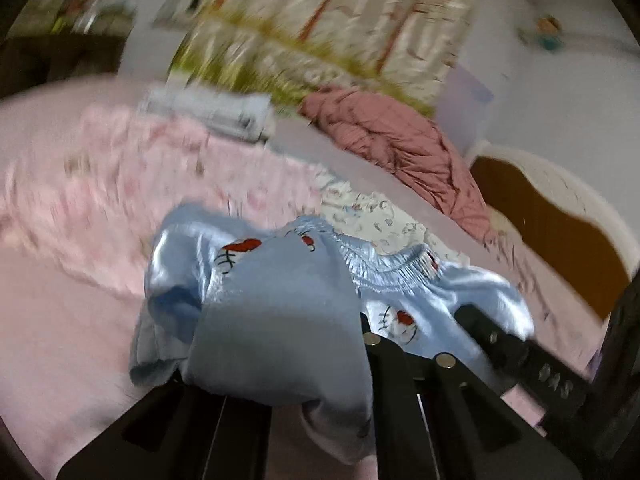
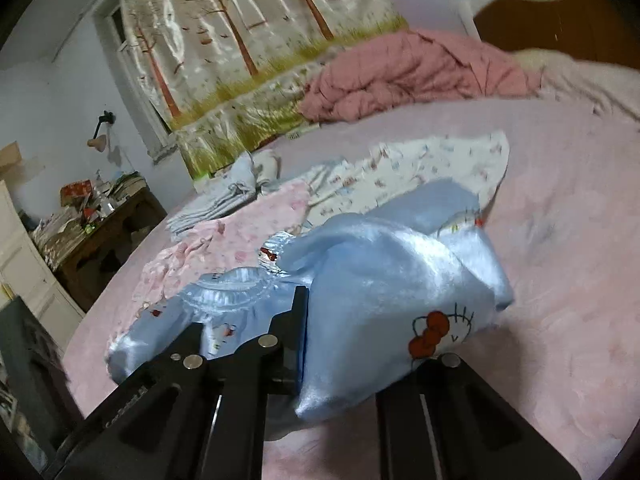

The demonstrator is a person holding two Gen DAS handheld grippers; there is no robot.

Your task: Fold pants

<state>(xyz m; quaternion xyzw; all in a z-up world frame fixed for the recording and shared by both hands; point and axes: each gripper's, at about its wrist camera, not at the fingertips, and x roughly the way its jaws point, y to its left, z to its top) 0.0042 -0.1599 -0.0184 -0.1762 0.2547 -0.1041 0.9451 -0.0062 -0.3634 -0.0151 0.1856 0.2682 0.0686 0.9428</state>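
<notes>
- One pair of blue satin pants (image 1: 280,320) drapes over the left gripper (image 1: 280,364), pinched there.
- Right gripper (image 2: 360,344) pinches it too.
- Ahead: one pink garment (image 2: 240,240), one white printed garment (image 2: 420,164), one bunched pink quilt (image 2: 400,76) on the bed (image 2: 560,240).

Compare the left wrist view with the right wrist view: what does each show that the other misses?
Only the left wrist view shows the other gripper reaching into the blue pants.

Only the right wrist view shows the cluttered wooden desk, the wall lamp and the folded grey stack.

Both show the blue pants draped over the gripper, the pink pajamas, the crumpled pink blanket and the tree-print curtain.
</notes>
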